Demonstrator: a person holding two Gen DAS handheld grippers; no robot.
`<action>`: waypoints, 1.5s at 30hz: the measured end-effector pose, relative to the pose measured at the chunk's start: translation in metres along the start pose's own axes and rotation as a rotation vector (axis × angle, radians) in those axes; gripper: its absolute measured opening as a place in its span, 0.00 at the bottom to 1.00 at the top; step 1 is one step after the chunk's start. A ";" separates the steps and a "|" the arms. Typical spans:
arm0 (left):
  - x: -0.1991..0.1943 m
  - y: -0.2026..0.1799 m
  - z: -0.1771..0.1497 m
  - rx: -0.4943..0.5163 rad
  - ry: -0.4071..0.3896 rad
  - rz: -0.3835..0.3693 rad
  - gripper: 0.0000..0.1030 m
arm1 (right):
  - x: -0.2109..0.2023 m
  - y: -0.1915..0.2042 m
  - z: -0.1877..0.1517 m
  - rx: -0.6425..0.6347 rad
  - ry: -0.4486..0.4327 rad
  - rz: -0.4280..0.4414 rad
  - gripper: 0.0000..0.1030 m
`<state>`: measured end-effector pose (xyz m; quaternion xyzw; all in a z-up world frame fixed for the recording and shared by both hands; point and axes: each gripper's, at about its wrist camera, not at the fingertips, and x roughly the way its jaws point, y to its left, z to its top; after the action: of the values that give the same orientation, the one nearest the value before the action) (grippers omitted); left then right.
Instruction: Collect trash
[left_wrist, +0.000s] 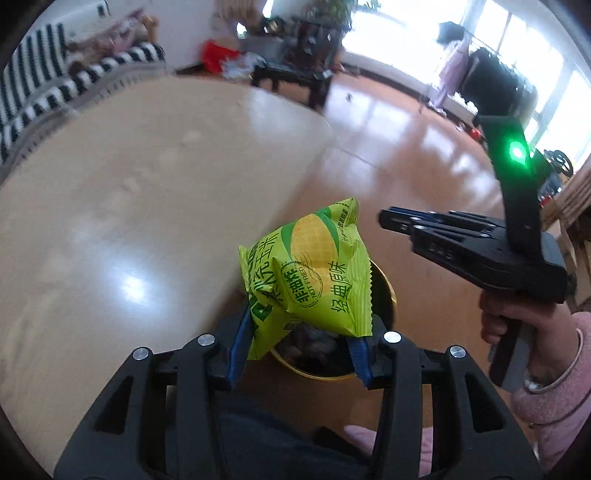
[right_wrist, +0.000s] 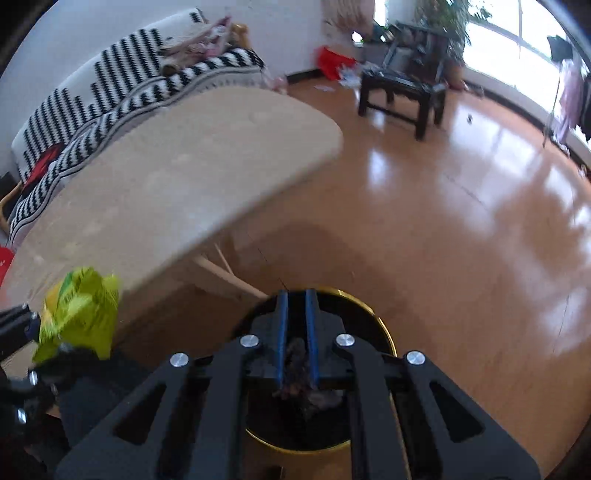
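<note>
My left gripper (left_wrist: 295, 332) is shut on a yellow-green snack bag (left_wrist: 314, 273) and holds it above a round black bin with a gold rim (left_wrist: 388, 295) that stands on the floor by the table. The bag also shows in the right wrist view (right_wrist: 79, 314), blurred, at the left. My right gripper (right_wrist: 295, 306) hangs over the bin (right_wrist: 384, 332); its blue-padded fingers (right_wrist: 282, 332) stand close together with a narrow gap and nothing between them. It shows from the side in the left wrist view (left_wrist: 391, 218). Dark trash lies inside the bin.
A beige table (left_wrist: 129, 177) fills the left (right_wrist: 177, 166). A striped sofa (right_wrist: 122, 85) stands behind it. The wooden floor (right_wrist: 461, 221) lies to the right, with a dark stool (right_wrist: 402, 92) and scattered litter at the far wall.
</note>
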<state>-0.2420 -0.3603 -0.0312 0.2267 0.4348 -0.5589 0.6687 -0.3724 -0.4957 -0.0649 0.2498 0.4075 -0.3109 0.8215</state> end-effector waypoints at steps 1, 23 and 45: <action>0.010 -0.006 -0.003 -0.001 0.028 -0.012 0.44 | 0.006 -0.005 -0.005 0.010 0.019 0.009 0.11; 0.121 -0.044 -0.014 0.038 0.274 0.005 0.87 | 0.081 -0.064 -0.041 0.171 0.215 0.054 0.40; -0.046 0.062 -0.004 -0.218 -0.084 0.327 0.94 | -0.033 0.015 0.038 0.003 -0.222 0.016 0.94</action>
<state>-0.1847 -0.3150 -0.0059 0.1970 0.4218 -0.4017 0.7886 -0.3575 -0.5005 -0.0149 0.2185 0.3117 -0.3307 0.8636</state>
